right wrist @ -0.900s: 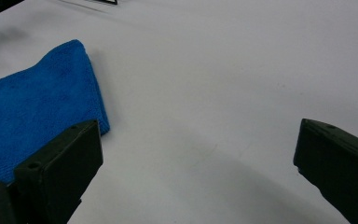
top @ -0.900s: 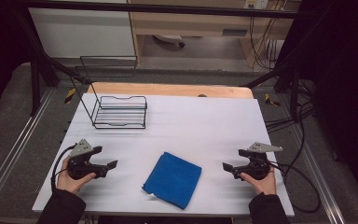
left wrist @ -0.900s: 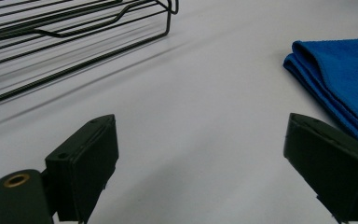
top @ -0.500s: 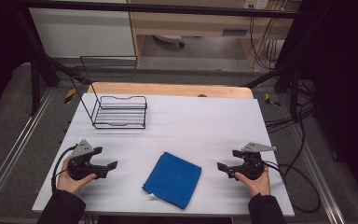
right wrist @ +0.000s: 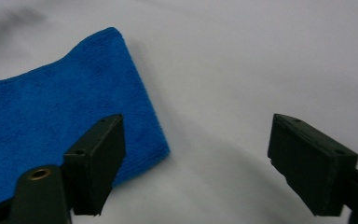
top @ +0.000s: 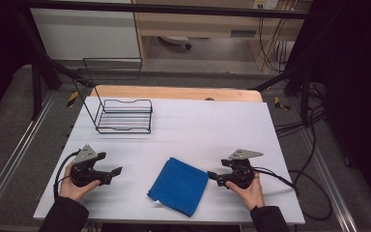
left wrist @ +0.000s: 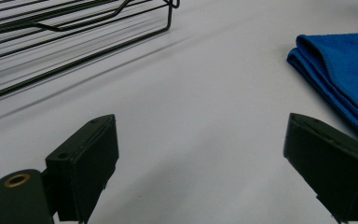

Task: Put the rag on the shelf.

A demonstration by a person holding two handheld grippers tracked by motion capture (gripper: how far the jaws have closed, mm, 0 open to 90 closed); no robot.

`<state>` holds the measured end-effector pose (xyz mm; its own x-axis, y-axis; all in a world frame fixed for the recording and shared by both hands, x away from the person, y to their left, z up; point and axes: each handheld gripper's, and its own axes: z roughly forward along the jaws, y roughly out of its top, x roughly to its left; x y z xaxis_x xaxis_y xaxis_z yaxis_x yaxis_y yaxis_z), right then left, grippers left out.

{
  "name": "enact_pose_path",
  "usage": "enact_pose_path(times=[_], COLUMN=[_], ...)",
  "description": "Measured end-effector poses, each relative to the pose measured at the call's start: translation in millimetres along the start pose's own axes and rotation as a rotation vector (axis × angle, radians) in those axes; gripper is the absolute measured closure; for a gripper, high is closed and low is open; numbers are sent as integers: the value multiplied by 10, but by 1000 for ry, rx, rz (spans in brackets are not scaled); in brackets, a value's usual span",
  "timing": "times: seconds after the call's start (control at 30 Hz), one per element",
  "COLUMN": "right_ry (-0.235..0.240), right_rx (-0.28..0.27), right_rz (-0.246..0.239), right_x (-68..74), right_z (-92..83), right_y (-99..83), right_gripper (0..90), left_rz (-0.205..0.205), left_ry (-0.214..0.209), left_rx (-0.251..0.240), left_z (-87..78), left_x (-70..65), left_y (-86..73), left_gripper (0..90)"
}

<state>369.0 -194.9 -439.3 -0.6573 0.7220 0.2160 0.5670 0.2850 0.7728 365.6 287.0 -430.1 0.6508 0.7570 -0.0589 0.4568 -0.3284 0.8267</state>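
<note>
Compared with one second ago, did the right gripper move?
Yes. The right gripper has moved left, toward the blue cloth, which lies unmoved.

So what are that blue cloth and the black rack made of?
The cloth looks like soft microfibre or terry: a fuzzy matte nap, folded in thick layers with a stitched edge. The rack looks like thin metal wire with a black coating, judging by its slim bent rods; the exact coating is unclear.
</note>
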Motion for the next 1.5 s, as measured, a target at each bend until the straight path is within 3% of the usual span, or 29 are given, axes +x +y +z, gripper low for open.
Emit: enact_pose_path(times=[0.1, 0.13, 0.23, 0.57, 0.8, 0.97, 1.17, 1.5], right_ry=[16, 21, 15, 34, 63, 70, 46, 18], right_rx=[4, 17, 50, 125, 147, 153, 150, 135], right_rz=[-7, -11, -37, 3, 33, 36, -41, -97], right_x=[51, 83, 109, 129, 144, 126, 129, 71], right_z=[42, 90, 156, 259, 297, 302, 367, 541], right_y=[13, 18, 23, -2, 11, 69, 235, 460], right_gripper=[322, 387, 464, 686, 821, 851, 853, 852], left_rz=[-1, -1, 4, 8, 8, 8, 10, 10], left_ry=[2, 3, 6, 8, 12, 16, 17, 21], left_rx=[2, 2, 6, 17, 22, 24, 27, 27], left_z=[3, 3, 2, 19, 23, 30, 36, 34], left_x=[0, -2, -3, -21, -16, -19, -25, -30], left_y=[0, 0, 1, 4, -1, 2, 2, 3], left_gripper=[106, 108, 109, 116, 118, 120, 120, 120])
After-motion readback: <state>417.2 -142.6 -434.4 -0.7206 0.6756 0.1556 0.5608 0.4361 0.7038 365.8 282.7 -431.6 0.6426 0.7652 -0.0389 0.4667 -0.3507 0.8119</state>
